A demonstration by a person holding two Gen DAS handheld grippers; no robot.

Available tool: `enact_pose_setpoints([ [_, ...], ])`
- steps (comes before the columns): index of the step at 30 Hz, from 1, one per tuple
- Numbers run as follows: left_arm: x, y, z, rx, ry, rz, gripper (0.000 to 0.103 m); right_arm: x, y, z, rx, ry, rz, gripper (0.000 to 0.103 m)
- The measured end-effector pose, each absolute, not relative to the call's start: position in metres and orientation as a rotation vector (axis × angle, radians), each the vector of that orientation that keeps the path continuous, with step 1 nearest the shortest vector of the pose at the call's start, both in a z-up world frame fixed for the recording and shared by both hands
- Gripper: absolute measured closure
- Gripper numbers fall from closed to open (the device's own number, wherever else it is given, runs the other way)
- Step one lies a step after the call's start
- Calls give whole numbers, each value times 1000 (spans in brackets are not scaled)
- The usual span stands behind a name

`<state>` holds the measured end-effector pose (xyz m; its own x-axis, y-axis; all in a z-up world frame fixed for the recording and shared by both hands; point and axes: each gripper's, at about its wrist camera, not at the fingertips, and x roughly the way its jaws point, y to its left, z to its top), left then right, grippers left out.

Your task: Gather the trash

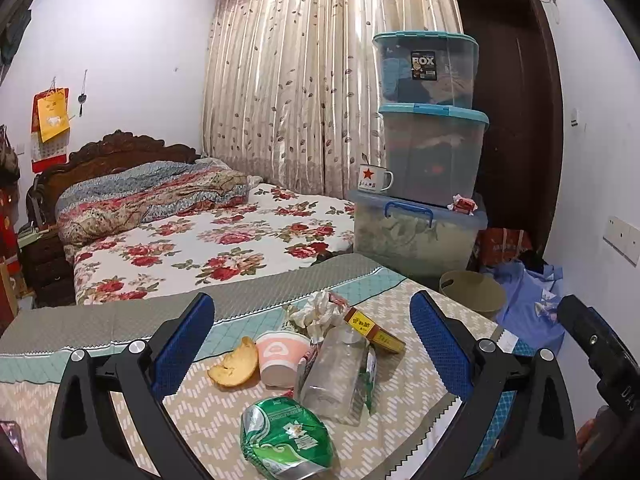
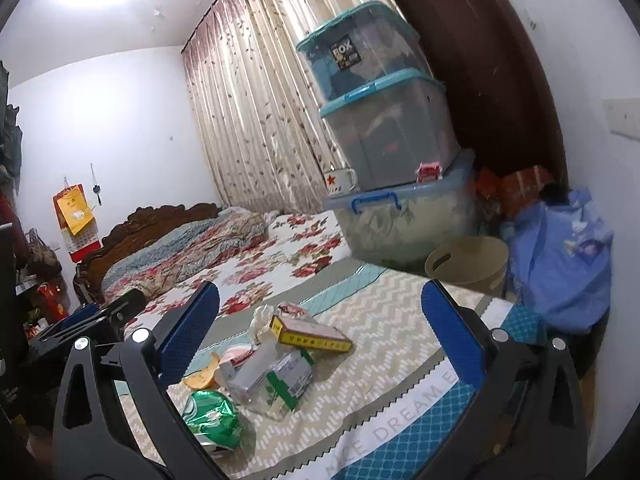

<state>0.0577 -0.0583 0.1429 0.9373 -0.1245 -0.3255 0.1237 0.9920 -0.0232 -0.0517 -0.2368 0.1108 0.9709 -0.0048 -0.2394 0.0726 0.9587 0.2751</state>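
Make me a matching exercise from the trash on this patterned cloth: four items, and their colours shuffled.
Items:
1. crushed can
2. paper cup
3. flat box
4. plastic bottle

Colours:
A. clear
B. pink
C. green
D. yellow with a red top

Pairs: 1-C, 2-B, 3-D, 4-A

A bed (image 1: 224, 236) with a rose-print sheet lies left of three stacked storage boxes (image 1: 430, 152). An enamel mug (image 1: 374, 178) stands on the lowest box, patterned curtains (image 1: 320, 80) behind.
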Motion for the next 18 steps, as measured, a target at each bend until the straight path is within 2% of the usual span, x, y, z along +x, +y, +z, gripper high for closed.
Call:
enact_pose_setpoints([
  [18,62,-67,136,36,345,-130,9,-47,-236,101,304,280,-7,3],
])
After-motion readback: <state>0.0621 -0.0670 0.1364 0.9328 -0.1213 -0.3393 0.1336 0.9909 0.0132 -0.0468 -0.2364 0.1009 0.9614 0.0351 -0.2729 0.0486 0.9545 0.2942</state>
